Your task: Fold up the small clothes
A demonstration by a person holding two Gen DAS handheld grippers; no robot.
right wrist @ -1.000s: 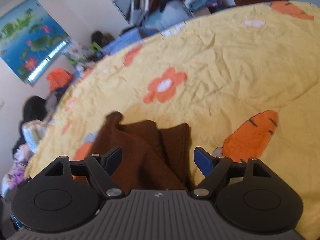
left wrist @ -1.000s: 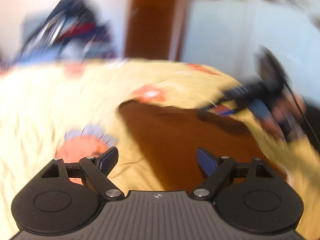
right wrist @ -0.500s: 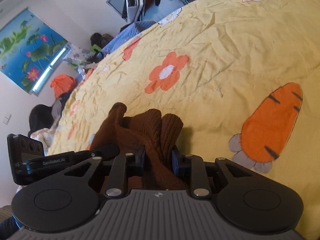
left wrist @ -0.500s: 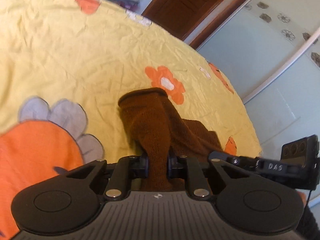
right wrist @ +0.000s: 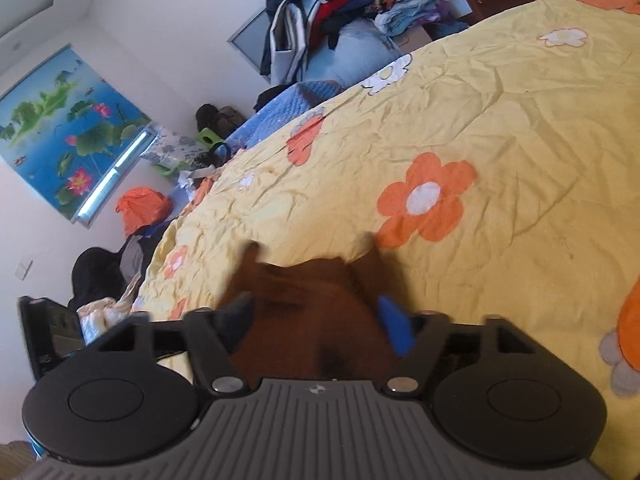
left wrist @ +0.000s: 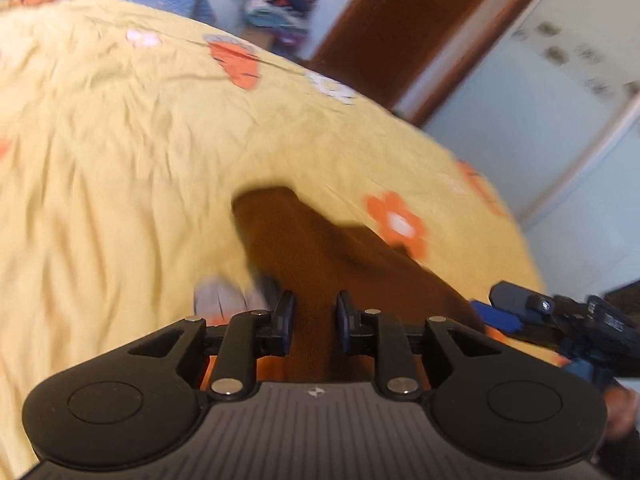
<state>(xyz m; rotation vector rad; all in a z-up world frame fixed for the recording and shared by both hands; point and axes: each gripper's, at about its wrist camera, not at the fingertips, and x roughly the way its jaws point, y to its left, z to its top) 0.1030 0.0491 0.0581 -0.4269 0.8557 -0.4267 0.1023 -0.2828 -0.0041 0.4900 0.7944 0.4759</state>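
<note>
Covering nearly everything I can see is a yellow bedspread point(right wrist: 500, 120) printed with orange flowers, rumpled and creased. At eleven o'clock beyond its far edge stands a heap of clothes point(right wrist: 340, 4), and at nine o'clock on the wall hangs a lotus picture point(right wrist: 68, 128). A brown door point(left wrist: 420, 28) rises at one o'clock in the left wrist view.

On the bedspread lies the small brown knitted garment point(left wrist: 320, 248), bunched, running from twelve o'clock down toward both tools. An orange flower point(right wrist: 428, 196) sits just beside it at two o'clock in the right wrist view.

The left gripper point(left wrist: 314, 322) has its two blue pads pressed against a fold of the brown knit, clamped on it. The right gripper point(right wrist: 316, 322) stands with its fingers spread apart, the blurred cloth lying between them; it appears at four o'clock in the left wrist view.
</note>
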